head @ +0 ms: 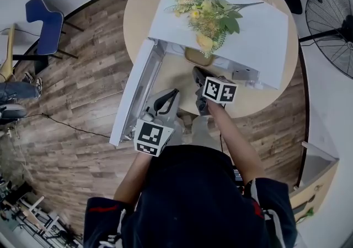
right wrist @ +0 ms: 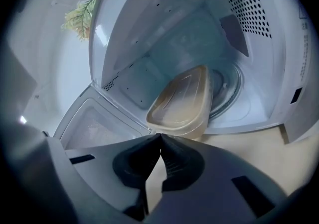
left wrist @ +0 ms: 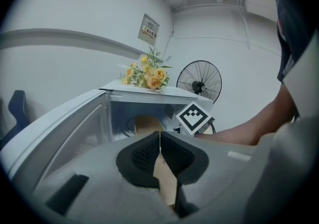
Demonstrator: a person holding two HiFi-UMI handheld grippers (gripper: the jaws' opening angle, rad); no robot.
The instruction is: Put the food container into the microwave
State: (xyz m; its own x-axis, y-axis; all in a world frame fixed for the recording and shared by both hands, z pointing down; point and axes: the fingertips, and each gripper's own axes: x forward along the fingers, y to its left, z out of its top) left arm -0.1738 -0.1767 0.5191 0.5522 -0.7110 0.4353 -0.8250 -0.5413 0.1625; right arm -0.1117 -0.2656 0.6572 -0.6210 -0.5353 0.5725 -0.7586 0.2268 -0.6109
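The tan food container (right wrist: 182,101) lies tilted in the mouth of the white microwave (head: 265,37), its far end on the glass turntable (right wrist: 230,93) and its near rim over the threshold. It also shows in the head view, container (head: 197,57), and past the left jaws, container (left wrist: 144,123). My right gripper (right wrist: 160,136) is shut, its tips just short of the container's near rim with nothing between them; from above, the right gripper (head: 197,71) sits in front of the opening. My left gripper (head: 175,93) is shut and empty, lower left beside the open door (head: 135,95).
The microwave stands on a round wooden table (head: 138,4), its door swung out to the left over the table's edge. Yellow artificial flowers (head: 207,12) lie on its top. A floor fan (head: 331,26) stands at the right and a blue chair (head: 47,23) at the left.
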